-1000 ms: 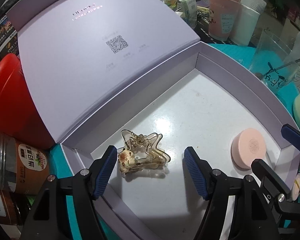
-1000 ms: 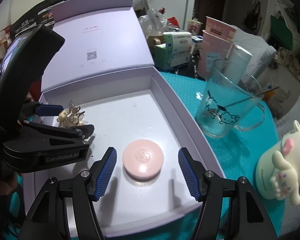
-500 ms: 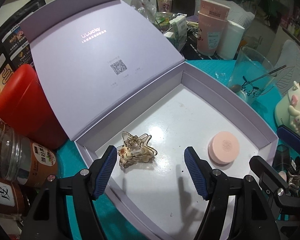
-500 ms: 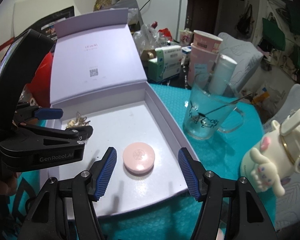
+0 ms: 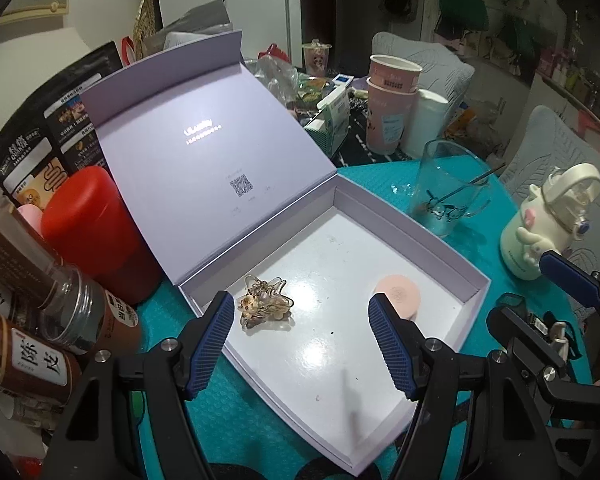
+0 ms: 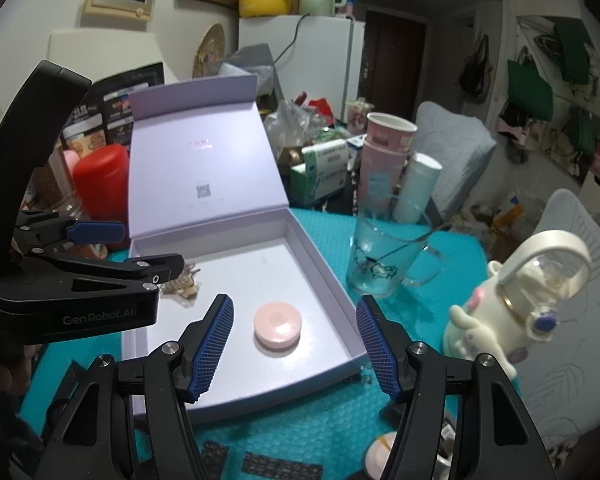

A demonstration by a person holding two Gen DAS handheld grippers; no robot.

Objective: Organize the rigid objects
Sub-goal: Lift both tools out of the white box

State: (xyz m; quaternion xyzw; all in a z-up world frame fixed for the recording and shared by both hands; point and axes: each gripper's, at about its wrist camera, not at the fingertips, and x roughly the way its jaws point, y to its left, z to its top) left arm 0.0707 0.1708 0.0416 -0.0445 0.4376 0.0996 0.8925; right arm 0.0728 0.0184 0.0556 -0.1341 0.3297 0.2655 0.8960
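Amber hair clip (image 5: pixel 265 305) beyond left gripper (image 5: pixel 301 338), untouched

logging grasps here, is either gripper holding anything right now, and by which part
Nothing is held. The left gripper and right gripper are both open and empty; the hair clip and pink disc lie loose in the box.

Inside the open box (image 5: pixel 432 240): hair clip (image 5: pixel 265 305) just ahead of the left gripper's left finger (image 5: pixel 212 336), round compact (image 6: pixel 278 323) ahead between the right gripper's fingers (image 6: pixel 212 348). Beyond the right finger, outside the box: glass mug (image 6: pixel 380 256).
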